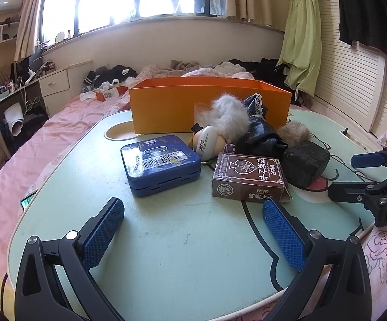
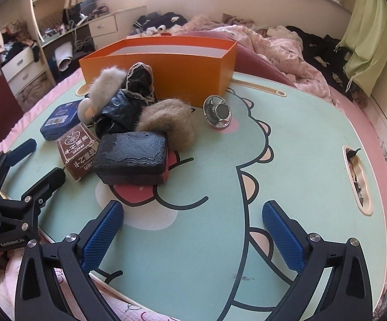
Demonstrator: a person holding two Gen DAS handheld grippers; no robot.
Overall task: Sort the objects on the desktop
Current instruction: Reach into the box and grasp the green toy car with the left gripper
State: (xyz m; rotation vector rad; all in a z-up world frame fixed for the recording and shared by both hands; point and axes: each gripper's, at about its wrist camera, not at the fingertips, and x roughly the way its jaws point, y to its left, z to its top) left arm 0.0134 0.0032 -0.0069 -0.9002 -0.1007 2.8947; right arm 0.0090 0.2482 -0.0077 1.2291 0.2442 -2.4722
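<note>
Both grippers are held low over the near edge of the pale green tabletop (image 1: 182,230), which is printed with a cartoon dinosaur and set on a pink bed (image 1: 59,123). The jaws of the left gripper (image 1: 193,211) are spread wide with nothing between them; the jaws of the right gripper (image 2: 192,214) are likewise spread and empty.

The objects are clustered toward the far side of the tabletop. An orange box (image 1: 166,104), open at the top, stands at the back. In front of it a blue tin (image 1: 161,164) lies flat, with a brown card box (image 1: 249,180) beside it and a black textured case (image 2: 131,153) touching that card box. Behind these are piled a small figurine (image 1: 206,143), a grey fur tuft (image 1: 229,116), a black glossy pouch (image 2: 121,107) and a tan fur piece (image 2: 172,123). A small metal dish (image 2: 217,111) is seen apart, near the orange box's right corner.
</note>
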